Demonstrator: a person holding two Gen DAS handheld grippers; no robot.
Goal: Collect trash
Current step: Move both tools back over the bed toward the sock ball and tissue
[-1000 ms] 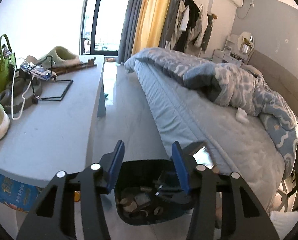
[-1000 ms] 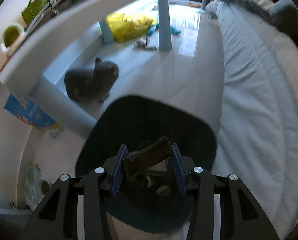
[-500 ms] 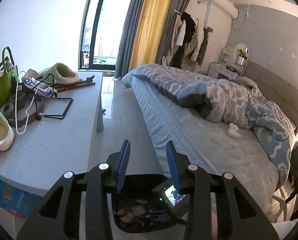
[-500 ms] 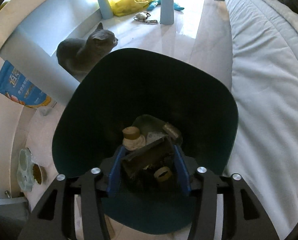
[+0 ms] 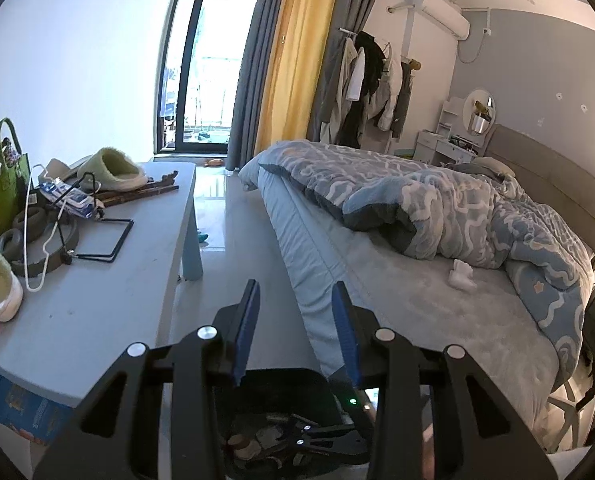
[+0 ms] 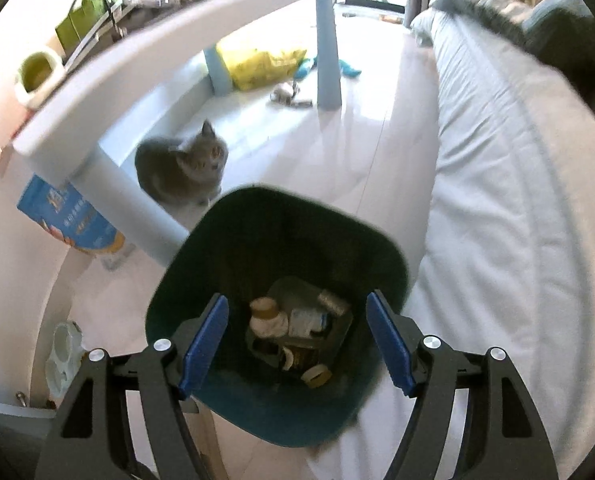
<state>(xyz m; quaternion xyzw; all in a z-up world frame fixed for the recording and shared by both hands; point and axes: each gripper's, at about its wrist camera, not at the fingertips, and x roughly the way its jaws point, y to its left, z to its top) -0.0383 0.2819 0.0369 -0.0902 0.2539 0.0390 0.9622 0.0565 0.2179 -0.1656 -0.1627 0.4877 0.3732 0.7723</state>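
Right, my right claw (image 6: 297,344) has just been spreading its jaws and now stands released, nothing between the blue pads (image 6: 203,340). It points steeply down into the dark green trash bin (image 6: 217,248), which stands upright on the floor, mouth up, squeezed between the table leg and the bed edge. The trash lies at the bin's bottom: a small pale bottle (image 6: 267,318) lying on its side, neck toward the far wall, a white carton (image 6: 305,322) beside it, a grey cylinder (image 6: 331,302) angled across the far corner, a tape roll (image 6: 316,374) nearest me. A brown flat piece (image 6: 297,354) lies among them; I cannot tell its long axis.

My left claw (image 5: 295,320) is part open and empty, aimed out over the floor gap. Below it, the bin rim and my other claw show.

Further out: a grey cat (image 6: 181,168) sits just behind the bin under the table (image 5: 97,300), looking up. On the table, slippers (image 5: 113,168), a green bag (image 5: 1,196). The bed (image 5: 437,312) has a small white wad (image 5: 461,276) beside the rumpled quilt (image 5: 437,200).
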